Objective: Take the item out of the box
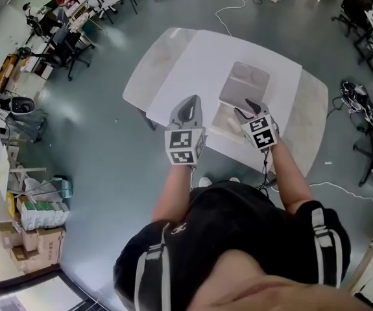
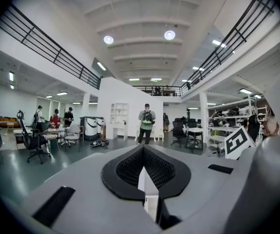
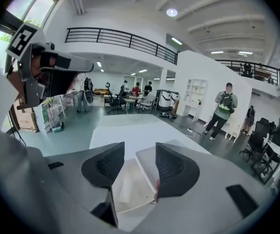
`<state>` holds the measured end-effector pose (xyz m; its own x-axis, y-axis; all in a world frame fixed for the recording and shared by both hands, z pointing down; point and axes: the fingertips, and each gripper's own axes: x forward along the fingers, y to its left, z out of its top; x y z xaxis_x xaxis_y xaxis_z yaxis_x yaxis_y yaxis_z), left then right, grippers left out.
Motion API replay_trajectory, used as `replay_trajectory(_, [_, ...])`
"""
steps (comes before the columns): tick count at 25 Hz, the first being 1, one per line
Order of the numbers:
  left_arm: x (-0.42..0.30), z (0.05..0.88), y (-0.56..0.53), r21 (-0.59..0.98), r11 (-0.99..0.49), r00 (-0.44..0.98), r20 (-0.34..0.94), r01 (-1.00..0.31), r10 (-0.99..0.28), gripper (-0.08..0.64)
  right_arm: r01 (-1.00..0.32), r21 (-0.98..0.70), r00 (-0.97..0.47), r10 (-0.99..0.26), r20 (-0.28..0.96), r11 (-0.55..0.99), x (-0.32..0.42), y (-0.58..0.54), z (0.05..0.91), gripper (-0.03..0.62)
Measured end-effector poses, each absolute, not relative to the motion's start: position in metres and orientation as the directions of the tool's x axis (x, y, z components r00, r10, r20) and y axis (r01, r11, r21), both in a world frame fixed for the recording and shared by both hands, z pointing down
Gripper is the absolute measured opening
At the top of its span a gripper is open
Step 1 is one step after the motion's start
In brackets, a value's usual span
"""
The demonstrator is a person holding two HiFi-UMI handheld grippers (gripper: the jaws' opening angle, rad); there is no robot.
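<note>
An open shallow box [image 1: 225, 123] lies on the white table [image 1: 192, 70], its grey lid [image 1: 246, 81] folded back on the far side. In the right gripper view the box [image 3: 130, 199] sits right under the jaws, with a small pale item [image 3: 125, 189] lying inside it. My right gripper [image 1: 246, 107] [image 3: 139, 147] hangs over the box, open, its jaws on either side of the lid's near edge and nothing between the pads. My left gripper [image 1: 192, 101] [image 2: 143, 149] hovers left of the box over the table, shut and empty.
The table's left edge [image 1: 134, 89] and near edge are close to my hands. Office chairs and desks [image 1: 63, 37] stand at the far left, with cables on the floor. A person in a green vest [image 2: 147, 123] stands well beyond the table.
</note>
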<state>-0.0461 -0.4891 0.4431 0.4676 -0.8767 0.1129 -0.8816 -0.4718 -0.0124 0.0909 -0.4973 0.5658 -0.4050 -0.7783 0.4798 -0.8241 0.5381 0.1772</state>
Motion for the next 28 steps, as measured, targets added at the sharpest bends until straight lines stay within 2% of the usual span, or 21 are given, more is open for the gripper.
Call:
replay_trajectory(9, [-0.053,0.448,-0.492,-0.024,-0.446,0.439,0.13,-0.895,-0.889,0.002,-0.796,0.122,-0.393,-0.659,0.641,0.593,0.088,-0.5,0.634,0.166])
replay_trajectory(19, [-0.078,0.444,-0.493,-0.024,-0.411,0.405,0.132,-0.911,-0.905,0.002,-0.794,0.112,-0.33,-0.578,0.746,0.598,0.083,-0.515,0.696,0.169])
replay_trajectory(23, [-0.08,0.449,-0.489,-0.022,-0.4,0.393,0.145,-0.916,-0.908,0.002,-0.785,0.056,-0.312,-0.472,0.825,0.616,0.082,-0.505,0.731,0.169])
replay_trajectory(26, [-0.083,0.449,-0.49,-0.028,-0.396,0.388,0.149,-0.918,-0.91,0.002,-0.766,0.085,-0.249,-0.416,0.875,0.637,0.084,-0.505,0.746,0.169])
replay_trajectory(28, [-0.087,0.449,-0.491,-0.031,-0.392,0.383,0.149,-0.92,-0.912,0.002,-0.727,0.126,-0.251,-0.432,0.866,0.675,0.074,-0.518,0.746,0.169])
